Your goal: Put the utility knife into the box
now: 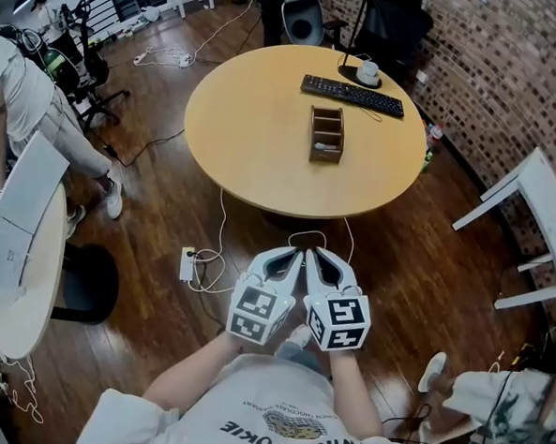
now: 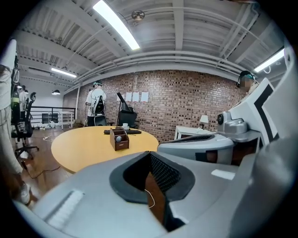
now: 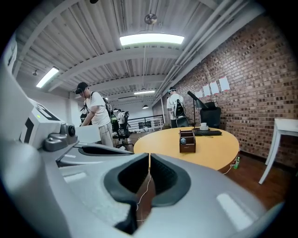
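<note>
A brown wooden box [image 1: 327, 133] with open compartments stands on the round yellow table [image 1: 255, 140], far ahead of me. A grey object [image 1: 326, 147], which looks like the utility knife, lies in its nearest compartment. Both grippers hover side by side over the wooden floor, close to my body and well short of the table. My left gripper [image 1: 297, 255] is shut with nothing between its jaws. My right gripper [image 1: 313, 254] is shut and empty too. In the left gripper view the box [image 2: 119, 139] sits beyond the closed jaws; in the right gripper view the box [image 3: 187, 141] shows likewise.
A black keyboard [image 1: 351, 95] and a white cup [image 1: 368, 73] lie behind the box. A power strip [image 1: 188, 263] and cables trail on the floor between me and the table. A white table [image 1: 532, 222] stands at the right, another [image 1: 13, 247] at the left. A person [image 1: 31, 107] stands at the left.
</note>
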`<state>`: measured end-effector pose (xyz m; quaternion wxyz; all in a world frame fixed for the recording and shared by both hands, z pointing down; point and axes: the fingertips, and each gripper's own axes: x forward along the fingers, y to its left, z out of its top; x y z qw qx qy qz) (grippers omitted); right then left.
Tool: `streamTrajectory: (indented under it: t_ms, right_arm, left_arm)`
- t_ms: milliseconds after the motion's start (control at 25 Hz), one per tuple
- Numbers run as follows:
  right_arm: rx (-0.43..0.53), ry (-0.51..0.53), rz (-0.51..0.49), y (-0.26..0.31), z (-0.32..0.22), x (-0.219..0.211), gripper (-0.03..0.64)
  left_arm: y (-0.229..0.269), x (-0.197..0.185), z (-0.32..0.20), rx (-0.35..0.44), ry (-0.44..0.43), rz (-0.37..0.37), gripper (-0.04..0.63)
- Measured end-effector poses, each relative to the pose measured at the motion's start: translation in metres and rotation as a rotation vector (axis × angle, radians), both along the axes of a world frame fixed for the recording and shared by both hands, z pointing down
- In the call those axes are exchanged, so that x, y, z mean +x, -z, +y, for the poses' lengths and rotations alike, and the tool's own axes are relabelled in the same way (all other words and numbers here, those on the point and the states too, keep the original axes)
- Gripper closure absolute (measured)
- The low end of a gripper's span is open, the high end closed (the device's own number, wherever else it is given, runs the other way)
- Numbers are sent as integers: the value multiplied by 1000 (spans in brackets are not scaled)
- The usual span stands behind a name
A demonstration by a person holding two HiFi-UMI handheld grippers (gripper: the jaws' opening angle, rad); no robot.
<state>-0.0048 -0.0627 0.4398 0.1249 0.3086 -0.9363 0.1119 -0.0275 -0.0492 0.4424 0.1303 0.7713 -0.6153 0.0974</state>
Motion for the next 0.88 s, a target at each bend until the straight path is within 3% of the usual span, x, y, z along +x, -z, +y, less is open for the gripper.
streamTrajectory:
  t_ms: [360,880]
  right_arm:
    - [0,-41,3,6,79,-12,607]
    - [0,-66,32,11,154,12,607]
  left_arm:
    - [14,-16,77,21,-12,0,588]
    - [15,7,144,31,-45,4,588]
